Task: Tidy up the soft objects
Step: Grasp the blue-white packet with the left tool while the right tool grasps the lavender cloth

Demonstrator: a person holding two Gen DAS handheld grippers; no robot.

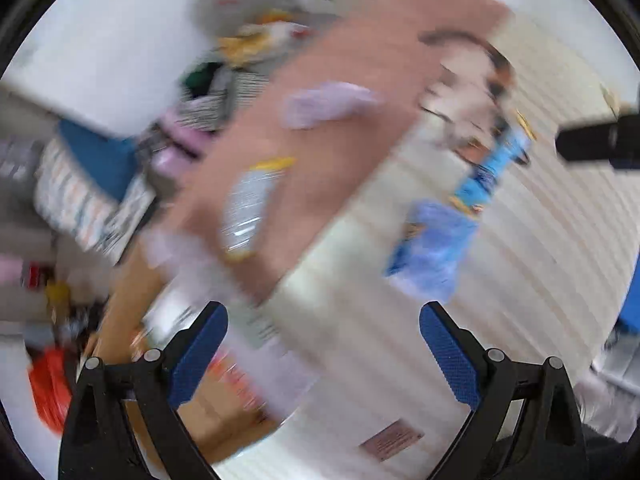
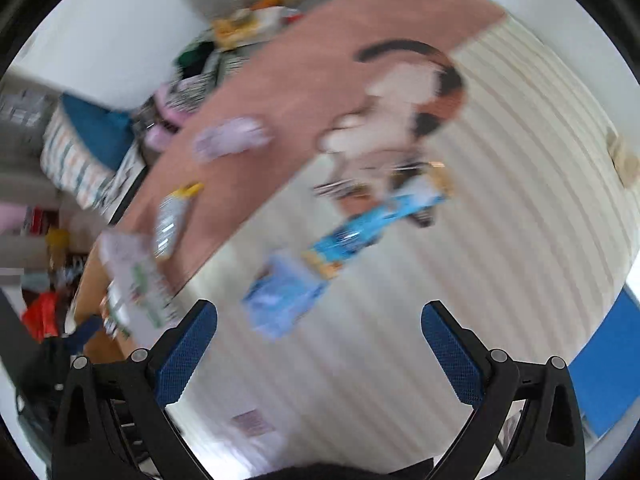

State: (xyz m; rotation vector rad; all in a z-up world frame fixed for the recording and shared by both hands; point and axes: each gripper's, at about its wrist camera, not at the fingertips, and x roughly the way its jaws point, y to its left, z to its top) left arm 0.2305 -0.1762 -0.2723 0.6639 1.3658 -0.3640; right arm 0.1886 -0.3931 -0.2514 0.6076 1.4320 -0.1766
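Observation:
Both views are motion-blurred. A pink blanket (image 1: 340,100) (image 2: 304,92) lies across a cream ribbed bedspread (image 1: 500,280) (image 2: 460,300). A lilac soft item (image 1: 328,104) (image 2: 232,138) lies on the blanket. A white, brown and black plush toy (image 1: 468,92) (image 2: 404,92) lies at the blanket's edge. A light blue soft item (image 1: 436,248) (image 2: 280,296) and a blue packet (image 1: 496,168) (image 2: 368,228) lie on the bedspread. My left gripper (image 1: 323,344) is open and empty above the bed. My right gripper (image 2: 319,344) is open and empty too.
A silvery packet with yellow ends (image 1: 248,204) (image 2: 172,220) lies on the blanket. A white printed package (image 2: 136,280) lies at the blanket's near-left corner. Folded clothes and a blue cushion (image 1: 100,160) pile up at the left. A black device (image 1: 600,142) sticks in from the right.

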